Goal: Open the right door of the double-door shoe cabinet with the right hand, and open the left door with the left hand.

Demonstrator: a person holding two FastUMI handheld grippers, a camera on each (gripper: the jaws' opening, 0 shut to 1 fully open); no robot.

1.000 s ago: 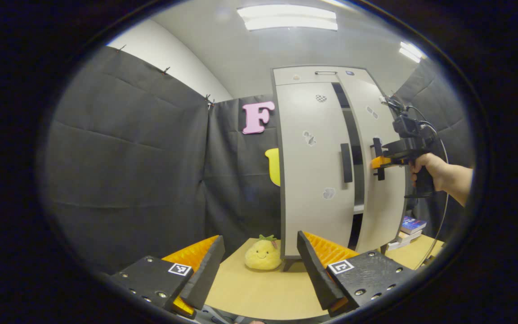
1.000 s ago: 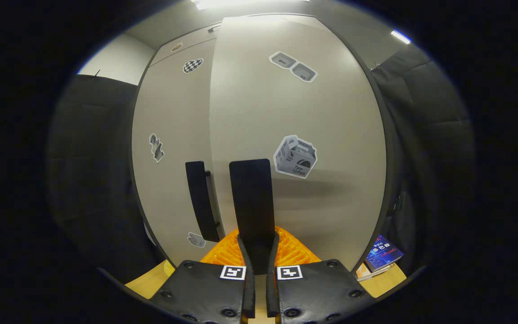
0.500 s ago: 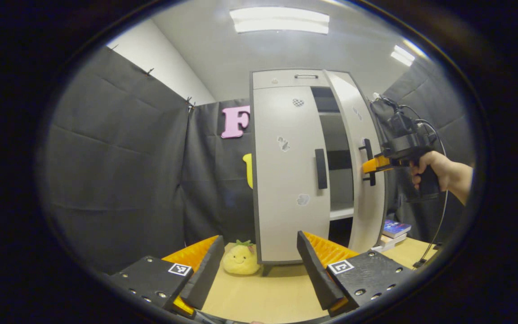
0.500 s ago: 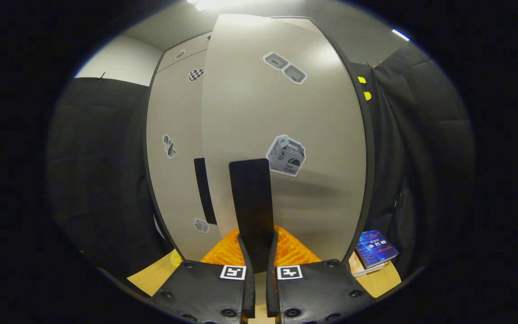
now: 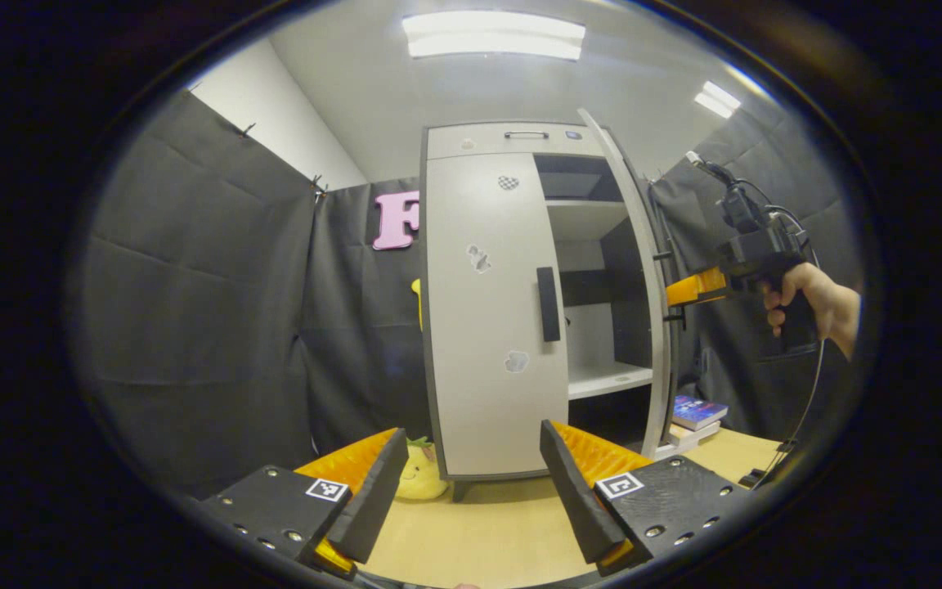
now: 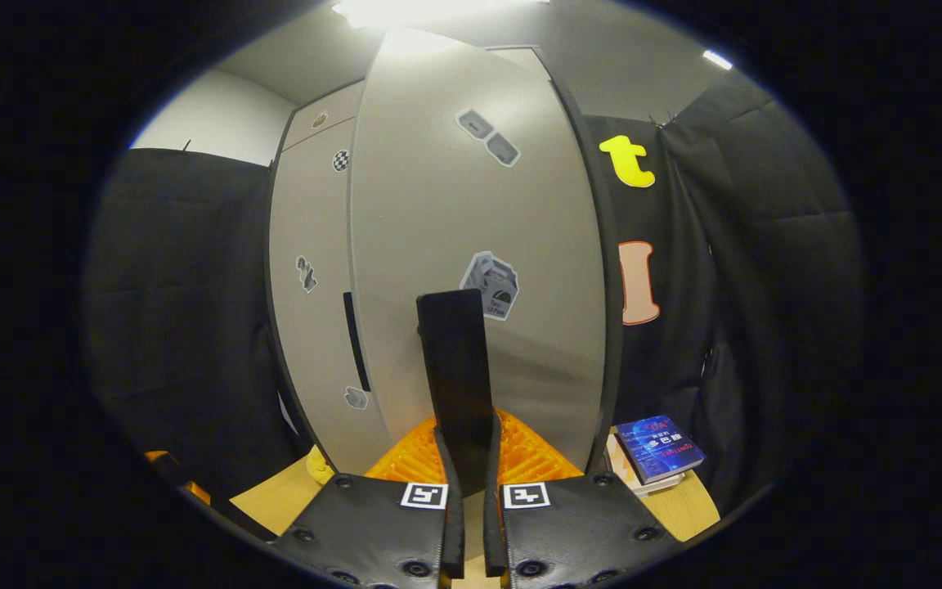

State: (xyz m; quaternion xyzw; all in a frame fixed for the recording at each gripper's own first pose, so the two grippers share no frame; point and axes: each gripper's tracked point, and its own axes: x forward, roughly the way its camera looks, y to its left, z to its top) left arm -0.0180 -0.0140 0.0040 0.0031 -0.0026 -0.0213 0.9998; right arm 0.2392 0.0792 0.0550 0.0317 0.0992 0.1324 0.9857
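The pale shoe cabinet (image 5: 512, 139) stands on the table. Its left door (image 5: 491, 311) is closed, and that door's black handle (image 5: 549, 304) is free. My left gripper (image 5: 471, 446) hangs open, low and well short of that door, with nothing between its fingers. The right door (image 5: 643, 278) stands wide open and edge-on, baring the shelves (image 5: 606, 378). A hand holds my right gripper (image 5: 688, 288) at that door's outer face. In the right gripper view, the right door (image 6: 479, 204) is close ahead, and my right gripper (image 6: 468, 433) is shut on its black handle (image 6: 455, 360).
A yellow plush toy (image 5: 422, 478) sits at the cabinet's left foot on the wooden table (image 5: 479, 532). A stack of books (image 6: 655, 450) lies to the right of the cabinet, beside the open door. Black cloth walls close in on both sides.
The right door has swung from slightly ajar to wide open, pulled by my right gripper on its handle. The cabinet has shifted left in the left gripper view. My left gripper stays open.
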